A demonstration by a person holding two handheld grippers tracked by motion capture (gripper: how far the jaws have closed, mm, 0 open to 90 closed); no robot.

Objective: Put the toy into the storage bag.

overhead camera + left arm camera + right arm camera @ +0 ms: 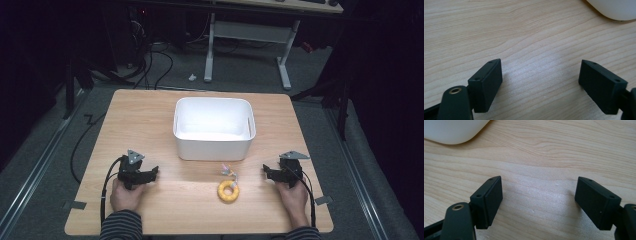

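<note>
Both claws rest on the wooden table [150, 115] with jaws spread wide and empty: the left gripper [152, 173] and the right gripper [266, 173]. The yellow ring toy [228, 191] lies between them, nearer the right claw, just inward of its jaws; the white bin [214, 145] stands beyond. A clean pickup likely means straddling the ring's rim squarely before closing.

A light wooden rectangular desk [150, 110] stands on grey carpeted floor [45, 165] in a dim room, lit from above while the edges fall into darkness. Behind it stands a second table on white metal legs [284, 65]. Black cables [155, 62] trail across the floor beyond.
</note>
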